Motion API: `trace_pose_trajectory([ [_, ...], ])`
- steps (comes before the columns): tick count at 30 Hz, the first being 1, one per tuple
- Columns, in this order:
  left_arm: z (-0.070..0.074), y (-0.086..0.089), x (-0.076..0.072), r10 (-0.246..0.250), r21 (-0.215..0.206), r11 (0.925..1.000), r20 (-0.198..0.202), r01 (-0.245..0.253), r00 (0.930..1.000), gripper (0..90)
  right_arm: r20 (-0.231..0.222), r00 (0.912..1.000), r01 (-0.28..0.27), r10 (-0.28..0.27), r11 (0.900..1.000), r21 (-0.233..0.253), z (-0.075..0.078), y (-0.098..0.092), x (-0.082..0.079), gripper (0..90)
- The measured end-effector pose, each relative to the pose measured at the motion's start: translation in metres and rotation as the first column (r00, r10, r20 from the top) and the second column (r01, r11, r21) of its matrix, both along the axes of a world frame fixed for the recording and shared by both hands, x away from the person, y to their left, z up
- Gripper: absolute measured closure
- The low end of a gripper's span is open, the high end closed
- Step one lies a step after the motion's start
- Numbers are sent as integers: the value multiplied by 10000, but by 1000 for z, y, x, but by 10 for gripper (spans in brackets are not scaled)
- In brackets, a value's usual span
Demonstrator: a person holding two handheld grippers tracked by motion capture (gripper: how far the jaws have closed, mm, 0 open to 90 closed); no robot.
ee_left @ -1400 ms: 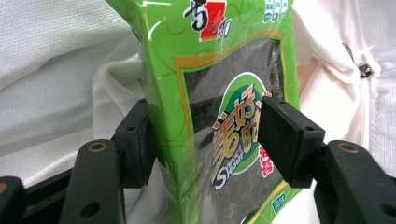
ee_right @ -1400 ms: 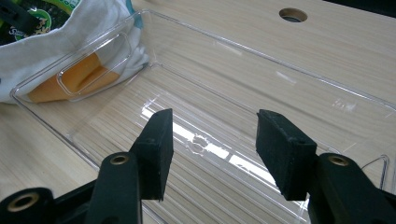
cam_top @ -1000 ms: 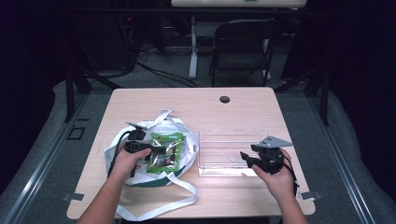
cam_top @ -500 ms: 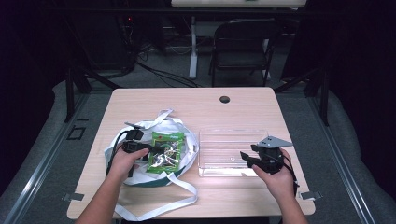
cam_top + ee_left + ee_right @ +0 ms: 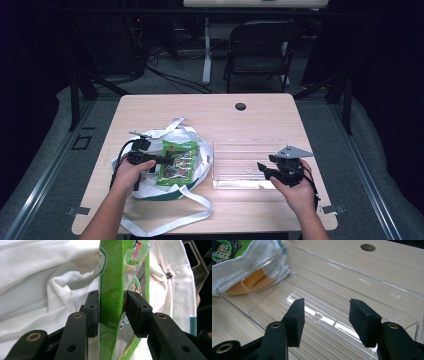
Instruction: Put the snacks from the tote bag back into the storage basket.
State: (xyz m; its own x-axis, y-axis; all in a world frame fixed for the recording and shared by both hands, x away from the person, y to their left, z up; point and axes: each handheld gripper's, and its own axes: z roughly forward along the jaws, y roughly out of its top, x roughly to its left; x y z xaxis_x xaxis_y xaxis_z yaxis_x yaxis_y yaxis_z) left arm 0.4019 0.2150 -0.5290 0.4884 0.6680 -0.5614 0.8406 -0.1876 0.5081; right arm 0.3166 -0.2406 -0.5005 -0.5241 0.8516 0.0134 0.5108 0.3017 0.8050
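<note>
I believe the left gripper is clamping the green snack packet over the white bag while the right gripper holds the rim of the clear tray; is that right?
Not quite: the right gripper holds nothing. In the right gripper view its jaws stand open above the clear tray, apart from its rim. The left gripper does clamp the green snack packet over the white bag.

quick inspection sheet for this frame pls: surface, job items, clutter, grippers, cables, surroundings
Surface: wooden table, round hole near far edge.
Job's things: green snack packet on white cloth bag; clear plastic bin beside the bag, nothing in it.
Clutter: nothing seen.
Grippers: left gripper shut on the packet; right gripper open over the bin.
Cables: black cable loops from left gripper.
Surroundings: dark folding chair, floor cables.
</note>
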Motion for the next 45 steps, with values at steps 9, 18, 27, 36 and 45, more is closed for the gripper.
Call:
trace_pose_trajectory([
  [9,0,10,-3,-31,-443,9990,39,32,10000,691,20,10000,15,-15,10000,38,0,0,0,466],
  [18,2,16,-4,-160,-837,9963,152,173,9998,720,14,10000,16,-16,10000,4,0,0,0,466],
  [27,6,17,-4,-195,-833,9963,323,221,9993,723,68,10000,38,-38,10000,74,-1,0,0,468],
  [36,12,18,-5,-223,-773,9966,571,267,9981,725,101,9998,-151,151,9999,-47,-2,2,0,495],
  [45,20,18,-7,-145,-892,9957,1072,241,9941,725,99,9996,-276,277,9996,-96,-1,2,0,503],
])
